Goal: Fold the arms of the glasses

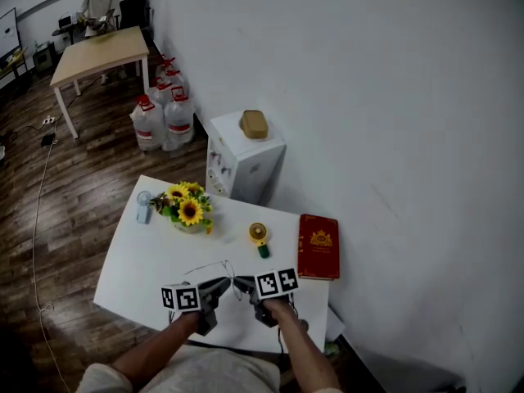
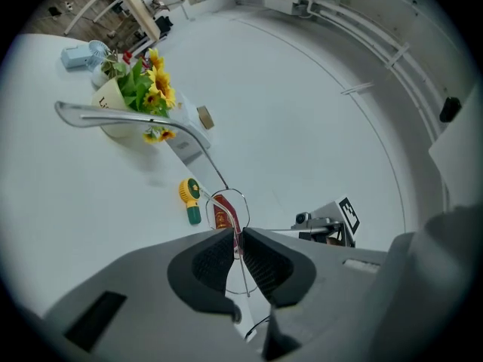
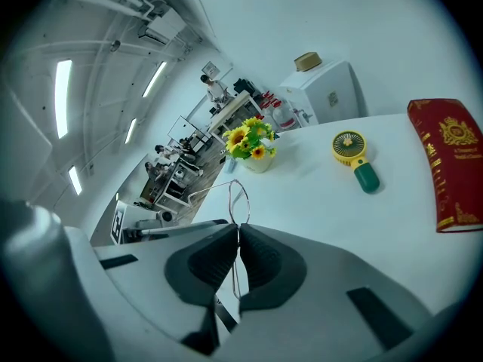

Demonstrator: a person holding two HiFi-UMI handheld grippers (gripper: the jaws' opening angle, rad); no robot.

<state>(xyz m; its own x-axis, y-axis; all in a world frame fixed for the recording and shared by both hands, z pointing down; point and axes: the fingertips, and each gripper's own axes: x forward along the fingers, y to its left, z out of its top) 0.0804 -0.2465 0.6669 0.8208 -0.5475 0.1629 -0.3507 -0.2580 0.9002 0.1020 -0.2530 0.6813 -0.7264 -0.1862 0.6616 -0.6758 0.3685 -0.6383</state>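
Thin wire-framed glasses hang just above the white table near its front edge, pinched from both sides. My left gripper is shut on the frame; in the left gripper view its pads clamp the wire beside one lens rim, and one arm stretches out, unfolded, toward the upper left. My right gripper is shut on the frame from the other side; its view shows the other lens rim rising out of the closed pads. The two grippers' tips nearly meet.
On the table stand a vase of sunflowers, a small blue fan, a yellow hand fan and a red book at the right edge. A white cabinet and water bottles stand behind the table.
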